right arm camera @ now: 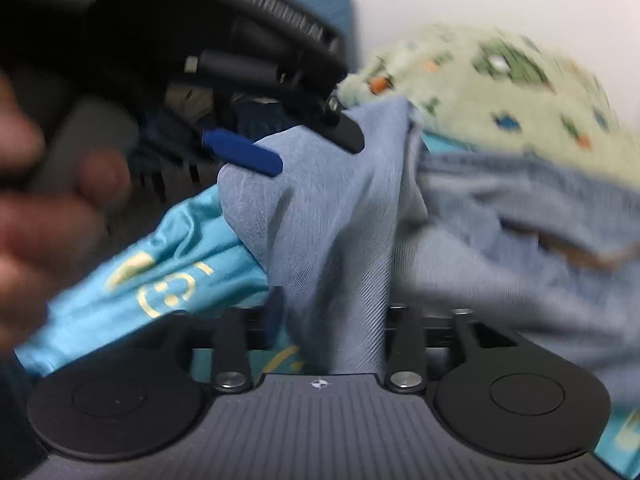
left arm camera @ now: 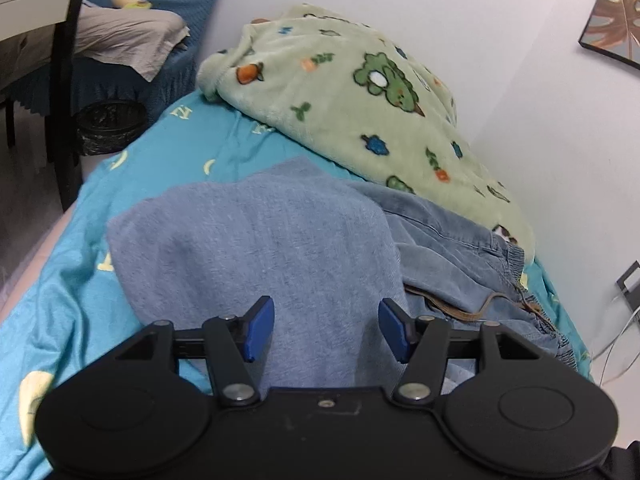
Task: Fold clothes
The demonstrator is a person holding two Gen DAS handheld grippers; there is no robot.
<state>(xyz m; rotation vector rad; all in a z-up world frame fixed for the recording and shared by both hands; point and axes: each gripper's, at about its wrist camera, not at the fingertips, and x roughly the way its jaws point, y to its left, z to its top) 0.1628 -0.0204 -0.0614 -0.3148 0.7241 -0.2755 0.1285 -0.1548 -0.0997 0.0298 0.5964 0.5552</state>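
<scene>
1. Blue-grey garment [left arm camera: 256,240] lies spread over a turquoise bedsheet [left arm camera: 188,148], straight ahead of the left gripper [left arm camera: 326,330] and passing beneath it.
2. The left gripper's two blue pads [left arm camera: 260,328] stand wide apart, with the cloth showing in the gap between them and nothing pinched.
3. To the right of that gripper, touching the garment's edge, sits a crumpled pair of light denim trousers [left arm camera: 452,248] with an elastic waistband.
4. Beyond the trousers, farther ahead and to the right, a pale green fleece blanket [left arm camera: 360,92] printed with small green animals and carrots is heaped against a white wall [left arm camera: 500,40].
5. Far ahead on the left are a dark chair frame [left arm camera: 64,80] and a black-lined bin [left arm camera: 110,124] on the floor.
6. The right wrist view is blurred. A ridge of the same blue-grey garment [right arm camera: 332,208] rises straight up from between the fingers of the right gripper [right arm camera: 340,320].
7. The cloth fills the space between those fingers, which look drawn in against it and gripping it, though blur hides the pads.
8. Ahead and left of the right gripper, the left gripper [right arm camera: 280,152] reaches in with its blue pad resting over the top of the raised fold.
9. At the far left edge, the person's hand [right arm camera: 44,208] holds that tool, out of focus.
</scene>
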